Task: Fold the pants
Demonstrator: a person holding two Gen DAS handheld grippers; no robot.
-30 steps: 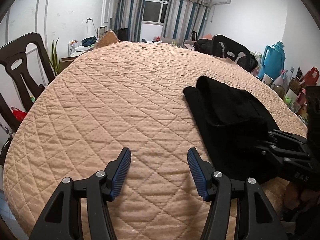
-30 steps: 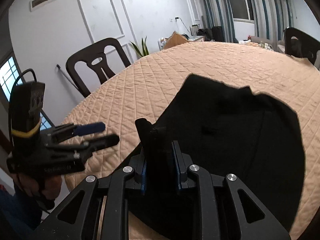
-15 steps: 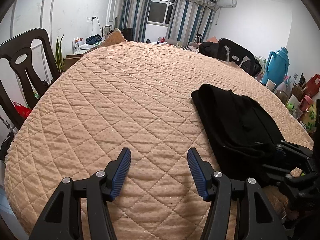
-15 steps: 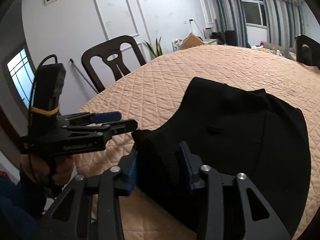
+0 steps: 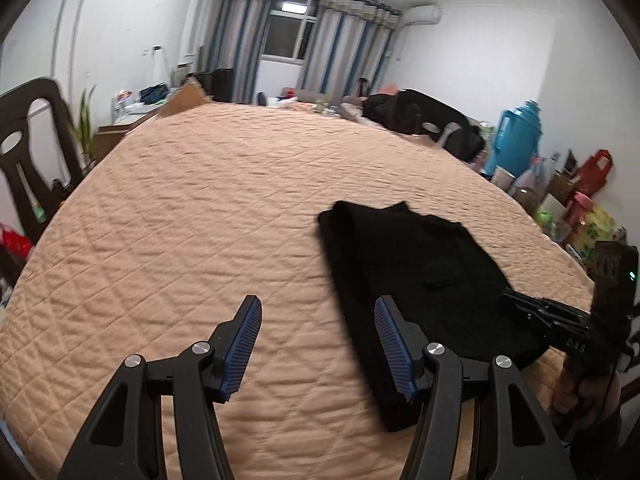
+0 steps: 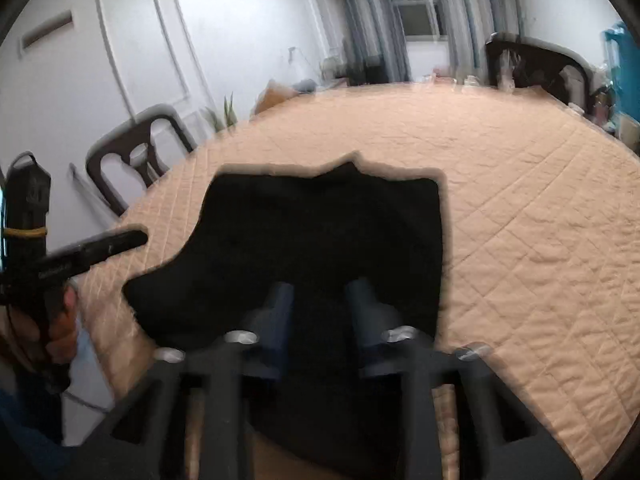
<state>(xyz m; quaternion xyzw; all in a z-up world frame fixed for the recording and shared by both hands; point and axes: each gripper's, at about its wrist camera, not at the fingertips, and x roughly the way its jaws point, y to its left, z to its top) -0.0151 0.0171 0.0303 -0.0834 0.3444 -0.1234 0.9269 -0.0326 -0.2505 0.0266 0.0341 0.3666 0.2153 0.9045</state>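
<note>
Over near edge of table, right gripper (image 6: 320, 312) hovering, jaws apart, nothing between them; blur making contact with folded black pants (image 6: 320, 232) unclear. Left gripper (image 5: 318, 344) hanging wide apart above peach quilted cover (image 5: 180, 220), just beside pants. Advice: pressing fold flat, squaring corners. Far side offering much room; near edge close.

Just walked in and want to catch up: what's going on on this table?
A person is folding black pants on a table with a peach quilted cover, a handheld claw in each hand. The pants lie in a folded stack near the front edge. The left claw hangs open and empty beside them. The right claw sits over the near edge with its fingers apart; that view is blurred.
</note>
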